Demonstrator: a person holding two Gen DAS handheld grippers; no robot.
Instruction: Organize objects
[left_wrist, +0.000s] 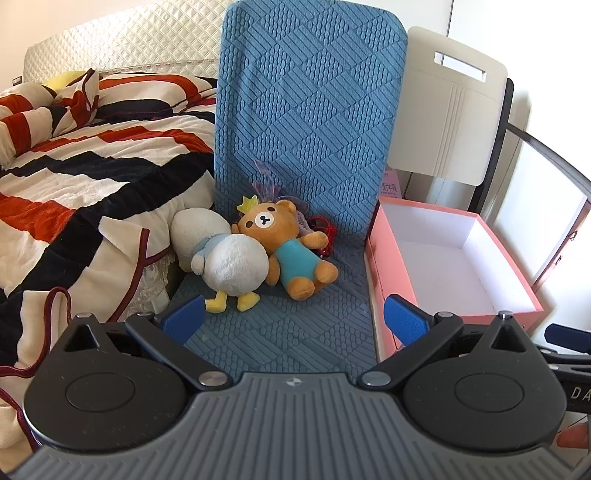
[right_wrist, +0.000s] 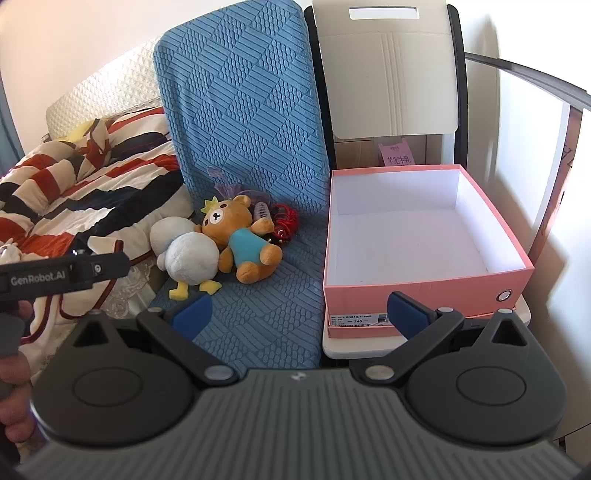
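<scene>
A brown bear plush (left_wrist: 284, 243) (right_wrist: 240, 236) in a blue shirt lies on the blue-covered chair seat (left_wrist: 295, 332) (right_wrist: 258, 317), against a white duck plush (left_wrist: 225, 254) (right_wrist: 184, 254) with yellow feet. Behind them lie a red trinket (left_wrist: 325, 229) (right_wrist: 286, 219) and a purple mesh pouch (left_wrist: 269, 192) (right_wrist: 236, 192). An open pink box (left_wrist: 443, 258) (right_wrist: 424, 236) with a white inside stands empty on the chair to the right. My left gripper (left_wrist: 293, 319) is open over the seat front. My right gripper (right_wrist: 299, 314) is open between seat and box.
A bed with a red, black and cream striped blanket (left_wrist: 74, 177) (right_wrist: 81, 184) lies to the left. A cream chair back (left_wrist: 447, 110) (right_wrist: 388, 74) rises behind the box. A mirror or glass panel (left_wrist: 546, 206) stands at the right. The left gripper's body (right_wrist: 62, 273) shows in the right wrist view.
</scene>
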